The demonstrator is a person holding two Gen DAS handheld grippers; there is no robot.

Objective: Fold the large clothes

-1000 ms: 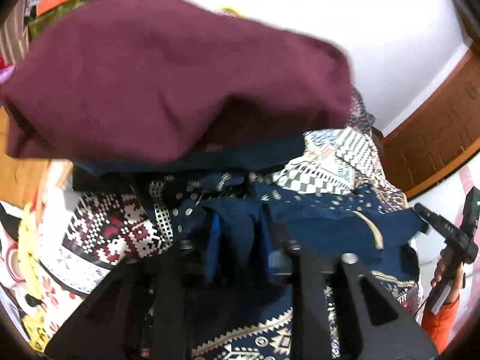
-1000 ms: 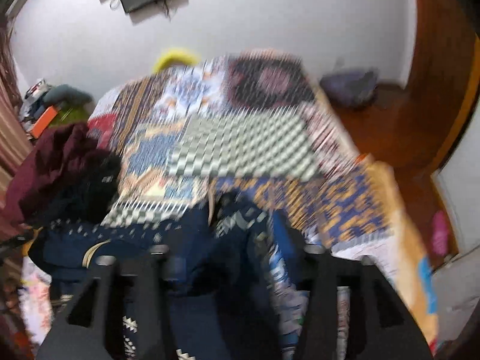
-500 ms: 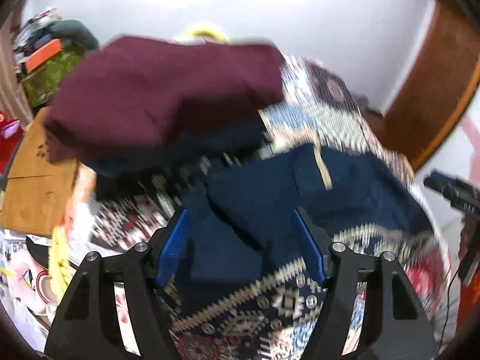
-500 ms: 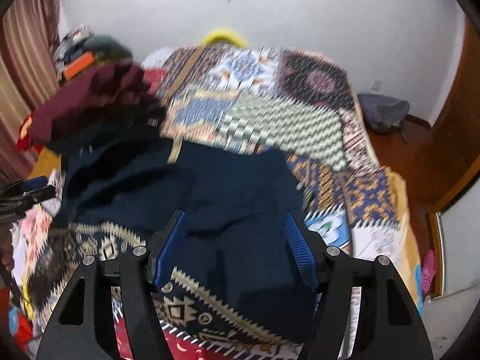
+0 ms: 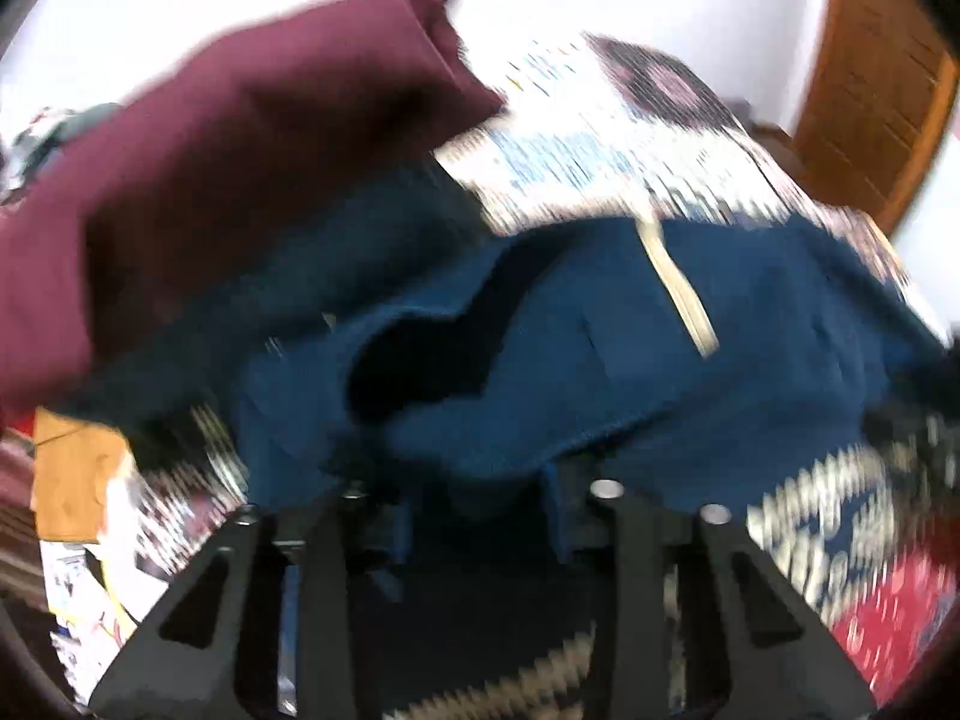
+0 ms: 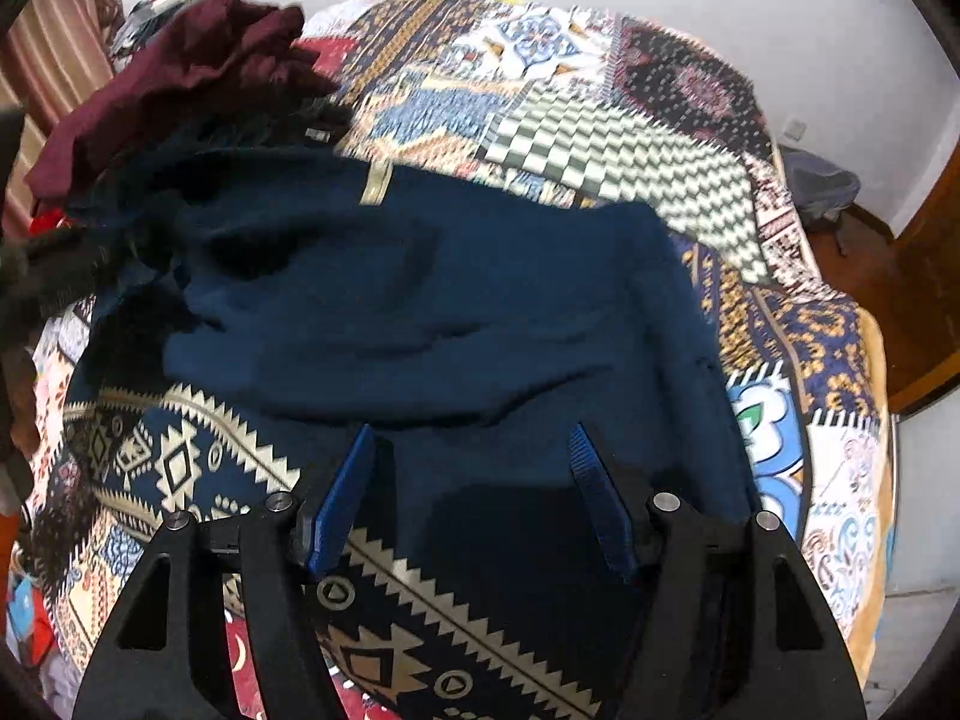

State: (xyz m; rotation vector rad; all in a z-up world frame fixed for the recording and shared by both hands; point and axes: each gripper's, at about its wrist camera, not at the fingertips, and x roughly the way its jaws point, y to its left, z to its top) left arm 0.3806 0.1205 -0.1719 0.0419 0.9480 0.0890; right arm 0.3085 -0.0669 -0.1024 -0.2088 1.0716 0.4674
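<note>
Left gripper [image 5: 480, 516], low in its own blurred view, has just been closing, and a fold of the navy garment [image 5: 690, 360] bulges between the jaws; I cannot tell whether the pads already press it. Above it, upper left, sits the maroon garment [image 5: 228, 168] on a darker pile. Over in the right wrist view, my right gripper [image 6: 474, 498] stands spread over the navy garment [image 6: 420, 300], pinching nothing; the cloth lies doubled across the patterned bedspread [image 6: 600, 138] in mid-frame. I judge a fold is freshly laid; next I should catch an edge with each gripper and fold again.
</note>
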